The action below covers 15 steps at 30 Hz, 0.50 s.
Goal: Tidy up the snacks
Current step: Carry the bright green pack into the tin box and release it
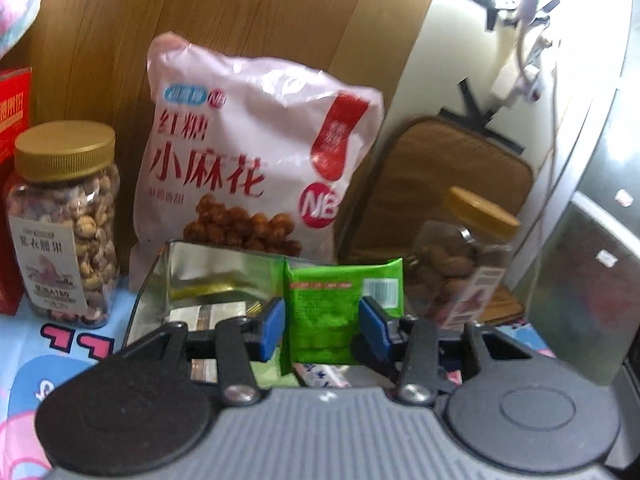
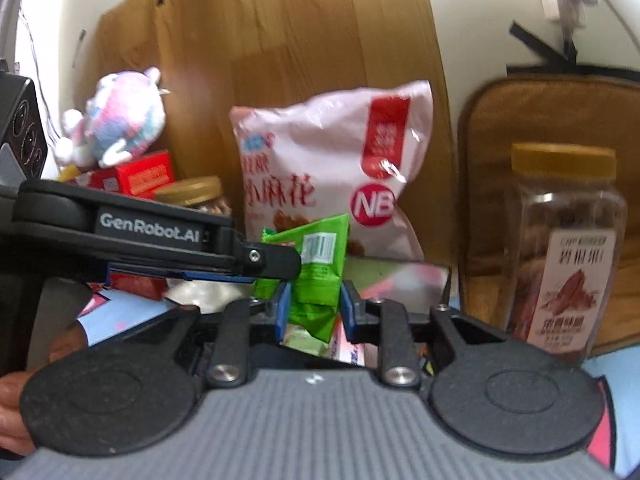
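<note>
At the far left of the left wrist view a nut jar stands upright on the patterned cloth, just beside a red box. Right of it a pink bag leans on the wooden board, and in front of that bag sits an open tin with small packets in its bottom. The left gripper is clenched on a green packet, its blue pads against the packet's two side edges. The packet stands upright, long axis up and down, straight ahead of the fingers and over the tin's right end. Farther right a second jar stands near a brown pad.

In the right wrist view the left gripper's arm reaches in from the left, and a green packet with a barcode juts up past its tip. The right gripper is clamped on crumpled green wrapping below that; whether this is the same packet or a second one I cannot tell. Both grippers sit over the tin, so the drop lies just below, about equally near to each.
</note>
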Tool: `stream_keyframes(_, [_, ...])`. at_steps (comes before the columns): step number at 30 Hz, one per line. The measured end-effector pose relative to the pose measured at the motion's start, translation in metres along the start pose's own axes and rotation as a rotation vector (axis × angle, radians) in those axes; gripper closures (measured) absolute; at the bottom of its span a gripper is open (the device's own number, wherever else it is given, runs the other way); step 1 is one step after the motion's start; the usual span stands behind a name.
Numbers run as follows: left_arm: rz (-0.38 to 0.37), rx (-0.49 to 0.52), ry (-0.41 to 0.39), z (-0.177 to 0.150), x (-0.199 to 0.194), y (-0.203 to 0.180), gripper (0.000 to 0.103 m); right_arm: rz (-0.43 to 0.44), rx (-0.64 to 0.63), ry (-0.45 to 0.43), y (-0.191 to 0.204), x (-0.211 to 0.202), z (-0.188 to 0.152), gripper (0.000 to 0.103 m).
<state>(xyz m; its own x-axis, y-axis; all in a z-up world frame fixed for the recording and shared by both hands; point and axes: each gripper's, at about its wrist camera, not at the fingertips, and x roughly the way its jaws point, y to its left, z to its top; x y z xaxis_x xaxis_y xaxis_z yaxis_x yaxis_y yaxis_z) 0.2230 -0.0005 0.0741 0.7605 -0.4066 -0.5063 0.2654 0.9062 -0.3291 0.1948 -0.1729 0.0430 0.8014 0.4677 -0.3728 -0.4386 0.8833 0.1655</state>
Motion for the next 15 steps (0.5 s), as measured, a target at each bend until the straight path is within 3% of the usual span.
stream_keyframes(6, [0.053,0.013,0.003,-0.01,-0.008,0.003,0.054,-0.039,0.025,-0.013,0.001,-0.014,-0.007,0.06])
stream_keyframes(8, [0.025,-0.021,-0.013,-0.013,-0.028,0.01,0.054,-0.029,0.044,-0.034,0.002,-0.029,-0.007,0.06])
stream_keyframes(12, [-0.012,-0.066,-0.053,-0.03,-0.082,0.035,0.054,0.075,0.102,0.006,0.011,-0.064,-0.021,0.06])
stream_keyframes(15, [0.043,-0.092,-0.046,-0.051,-0.115,0.063,0.054,0.222,0.198,0.112,0.022,-0.078,-0.041,0.058])
